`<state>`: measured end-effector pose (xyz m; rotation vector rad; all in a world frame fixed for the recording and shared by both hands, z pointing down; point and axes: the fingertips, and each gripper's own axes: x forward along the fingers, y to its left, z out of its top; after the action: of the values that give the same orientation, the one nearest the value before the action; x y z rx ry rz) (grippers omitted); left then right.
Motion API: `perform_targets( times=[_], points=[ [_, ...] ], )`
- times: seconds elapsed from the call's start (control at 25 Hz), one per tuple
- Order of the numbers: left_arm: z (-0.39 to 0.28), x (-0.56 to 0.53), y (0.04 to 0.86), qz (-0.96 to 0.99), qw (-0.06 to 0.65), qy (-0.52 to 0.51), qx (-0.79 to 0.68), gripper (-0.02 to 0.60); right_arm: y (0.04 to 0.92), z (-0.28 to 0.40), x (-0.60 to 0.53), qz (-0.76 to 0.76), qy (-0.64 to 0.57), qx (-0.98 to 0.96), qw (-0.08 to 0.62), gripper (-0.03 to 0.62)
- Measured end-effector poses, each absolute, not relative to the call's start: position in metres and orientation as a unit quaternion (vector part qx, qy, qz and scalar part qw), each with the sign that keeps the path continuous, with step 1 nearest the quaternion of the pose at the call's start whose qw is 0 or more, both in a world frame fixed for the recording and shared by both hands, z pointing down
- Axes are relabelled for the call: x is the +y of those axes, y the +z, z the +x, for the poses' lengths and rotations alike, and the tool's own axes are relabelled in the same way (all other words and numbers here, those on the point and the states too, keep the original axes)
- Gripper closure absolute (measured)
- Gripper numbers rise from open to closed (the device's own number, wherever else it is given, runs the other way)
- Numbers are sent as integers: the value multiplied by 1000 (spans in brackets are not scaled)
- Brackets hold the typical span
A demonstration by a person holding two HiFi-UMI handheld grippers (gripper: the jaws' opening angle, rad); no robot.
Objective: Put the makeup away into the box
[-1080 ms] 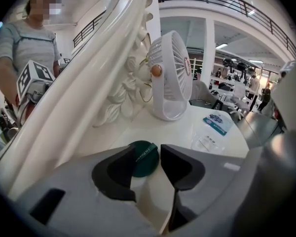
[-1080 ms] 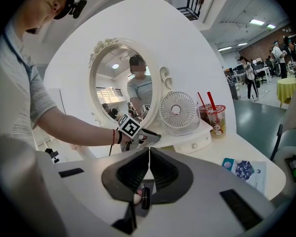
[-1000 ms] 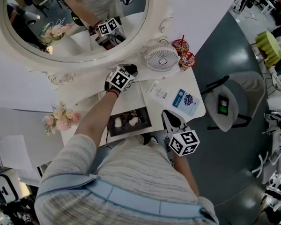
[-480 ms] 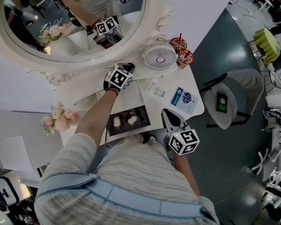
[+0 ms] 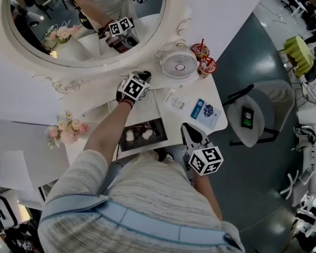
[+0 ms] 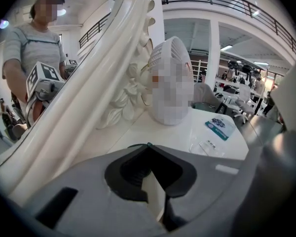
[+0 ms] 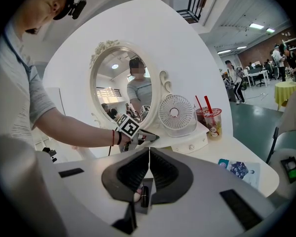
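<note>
Judged partly done: a few pale items are already held in the box (image 5: 143,135) at the front edge of the white table (image 5: 213,101). Left gripper (image 5: 144,78), at the mirror (image 5: 84,25) foot, has just been clenched; green sliver at tips, makeup not confirmed. 2 packets (image 5: 175,100) lie unpacked. Right gripper (image 5: 187,129) clenched, empty. Grey floor (image 5: 253,194), chair (image 5: 253,120) alongside.

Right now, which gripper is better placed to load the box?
Left, probably: left gripper is shut at the mirror base, just past the box, though its catch is unclear; right gripper hangs shut, empty, beside the box.
</note>
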<state>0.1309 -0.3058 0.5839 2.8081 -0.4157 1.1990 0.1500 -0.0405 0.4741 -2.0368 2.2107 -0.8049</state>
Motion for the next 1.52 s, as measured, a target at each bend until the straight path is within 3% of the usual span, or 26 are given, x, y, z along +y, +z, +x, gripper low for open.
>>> perform_targets(
  times=[1.52],
  points=[
    [33,-162,523,931,83,311,-172,558,458,117,-19,-590,-234,773,5,583]
  ],
)
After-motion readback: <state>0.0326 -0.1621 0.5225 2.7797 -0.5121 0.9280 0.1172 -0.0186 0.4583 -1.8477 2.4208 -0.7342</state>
